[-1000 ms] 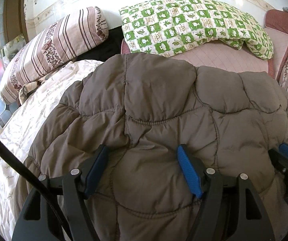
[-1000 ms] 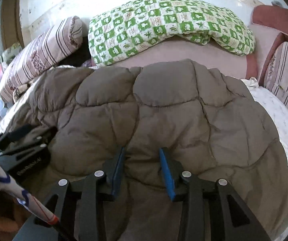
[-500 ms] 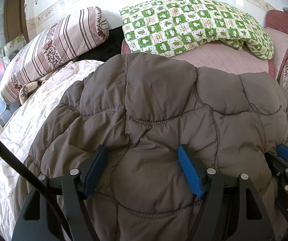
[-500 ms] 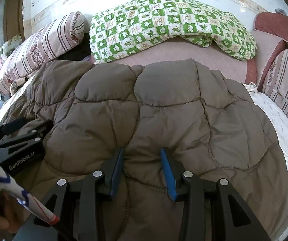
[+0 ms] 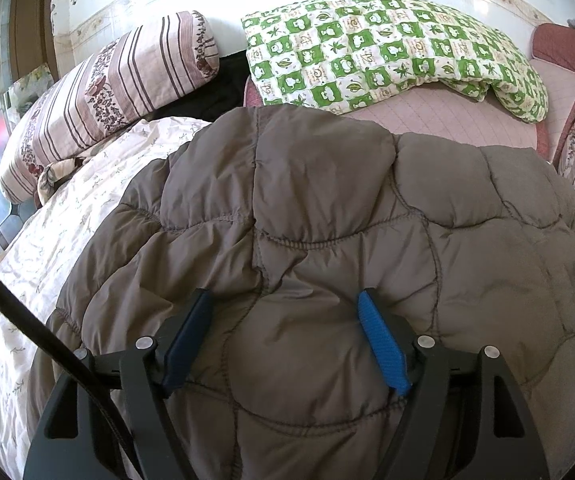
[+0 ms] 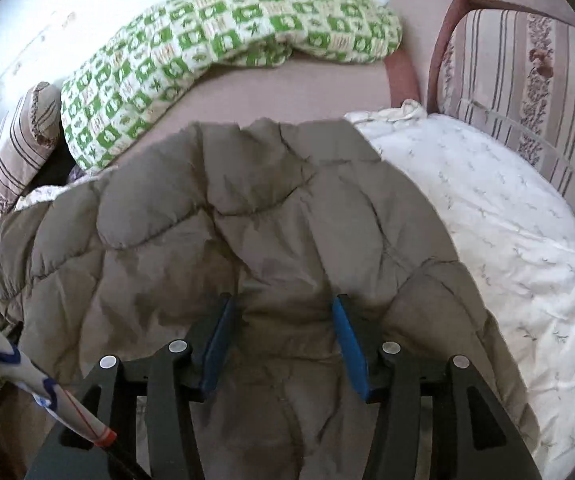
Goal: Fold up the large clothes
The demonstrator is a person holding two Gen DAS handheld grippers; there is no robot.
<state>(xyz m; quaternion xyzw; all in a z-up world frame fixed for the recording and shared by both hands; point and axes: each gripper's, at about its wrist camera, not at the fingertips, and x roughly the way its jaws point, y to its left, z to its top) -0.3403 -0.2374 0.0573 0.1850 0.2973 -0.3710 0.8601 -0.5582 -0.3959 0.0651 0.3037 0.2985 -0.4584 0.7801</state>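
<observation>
While the brown quilted jacket (image 5: 327,220) lies puffed across the white bedspread (image 6: 507,220), filling the near ground, a striped bolster (image 5: 119,80) sits far left and a green-checked quilt (image 5: 387,48) far centre. Left gripper (image 5: 283,336): jaws wide, padding bulging between, grip uncertain. Right gripper (image 6: 283,340): jaws just opening, fabric between, pads seemingly clear; a striped cushion (image 6: 527,80) stands far right.

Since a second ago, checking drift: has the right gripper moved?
Yes. The right gripper swung rightward: the green quilt slid left in its view.
</observation>
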